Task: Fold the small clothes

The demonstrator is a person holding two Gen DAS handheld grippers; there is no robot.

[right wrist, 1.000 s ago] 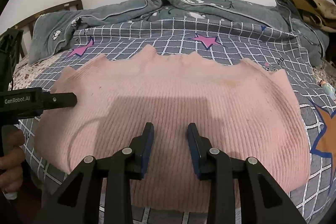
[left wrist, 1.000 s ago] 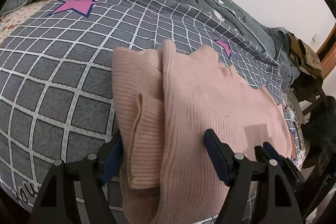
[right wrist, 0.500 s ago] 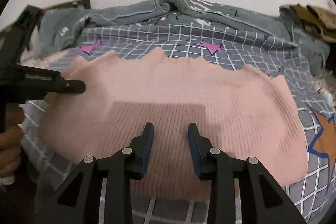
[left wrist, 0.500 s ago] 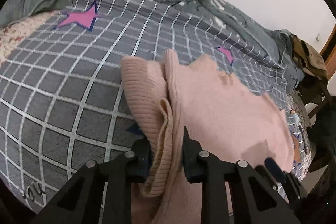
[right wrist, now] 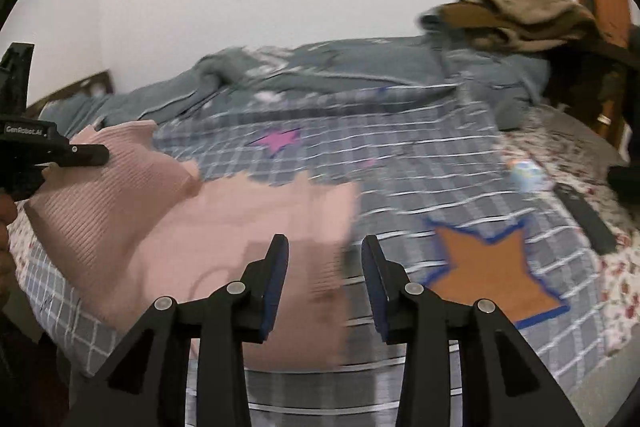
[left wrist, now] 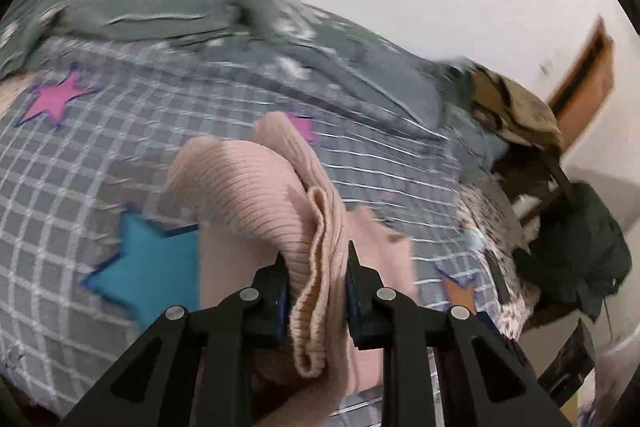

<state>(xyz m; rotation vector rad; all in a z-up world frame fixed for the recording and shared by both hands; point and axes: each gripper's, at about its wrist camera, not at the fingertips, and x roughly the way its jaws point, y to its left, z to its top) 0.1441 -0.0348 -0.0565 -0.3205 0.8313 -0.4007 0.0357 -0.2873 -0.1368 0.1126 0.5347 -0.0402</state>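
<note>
A pink ribbed sweater [left wrist: 248, 187] lies on the grey checked bedsheet [left wrist: 80, 167]. My left gripper [left wrist: 316, 255] is shut on a bunched fold of its edge and holds that part raised off the bed, the rest trailing down. In the right wrist view the sweater [right wrist: 160, 227] spreads at lower left, lifted at its left end by the left gripper [right wrist: 96, 155]. My right gripper [right wrist: 325, 241] hovers over the sweater's right edge. Its jaws are opening and the pads press on nothing. The picture is blurred by motion.
A grey quilt [left wrist: 160, 15] is heaped along the far side of the bed. Brown clothes [right wrist: 520, 15] lie on its right end, next to a dark bag [left wrist: 580, 255] on a chair. A black remote [right wrist: 584, 219] and a small pale object [right wrist: 526, 175] lie at the right.
My left gripper closed on the sweater's folded edge and lifted it up and to the right, uncovering a blue star. The right gripper swung right, toward the sweater's right edge.
</note>
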